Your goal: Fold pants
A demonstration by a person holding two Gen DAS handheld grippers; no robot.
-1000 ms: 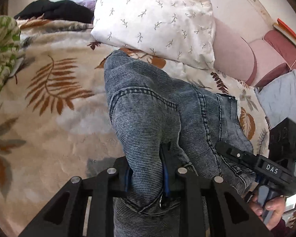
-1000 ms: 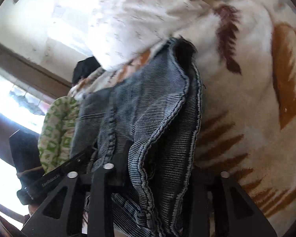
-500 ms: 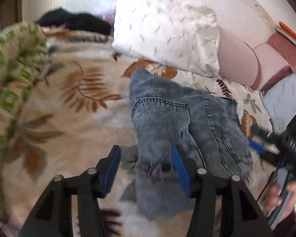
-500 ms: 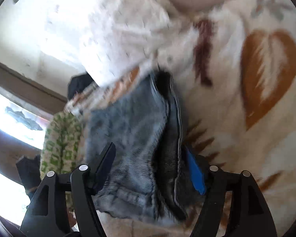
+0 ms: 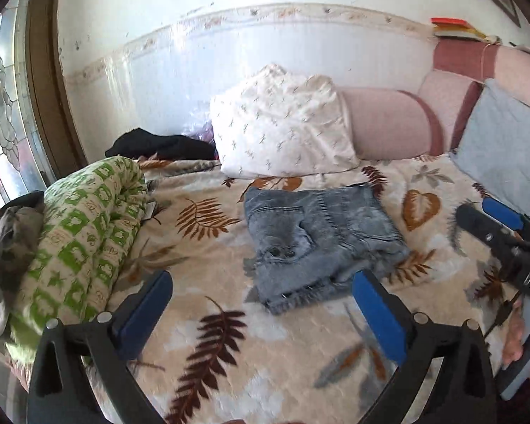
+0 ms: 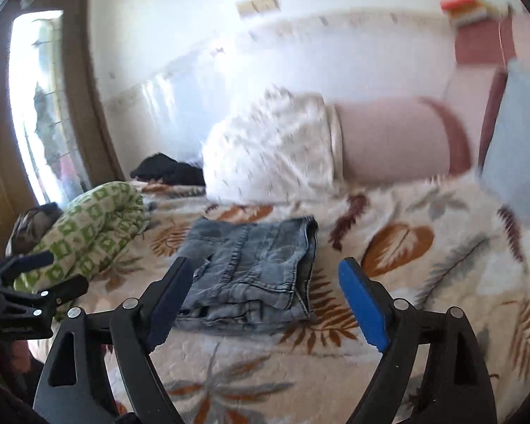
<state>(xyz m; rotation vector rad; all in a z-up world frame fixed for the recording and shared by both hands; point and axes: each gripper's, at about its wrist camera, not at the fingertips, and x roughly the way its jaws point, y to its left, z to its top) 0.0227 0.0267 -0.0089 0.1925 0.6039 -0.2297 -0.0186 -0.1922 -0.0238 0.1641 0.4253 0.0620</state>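
leaf-print blanket (image 5: 229,381) on my bed, folded jeans (image 5: 318,240) lying free, my left gripper (image 5: 261,307) and right gripper (image 6: 261,300) both opening, nothing clamped

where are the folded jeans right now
The folded jeans lie mid-frame in both wrist views on the leaf-print blanket, just in front of the white pillow, right of the green patterned bundle.

Both wrist cameras look slightly down from the near bed edge toward the far wall; shared: folded jeans (image 5: 318,236) (image 6: 254,275), white pillow (image 5: 282,134) (image 6: 268,152).
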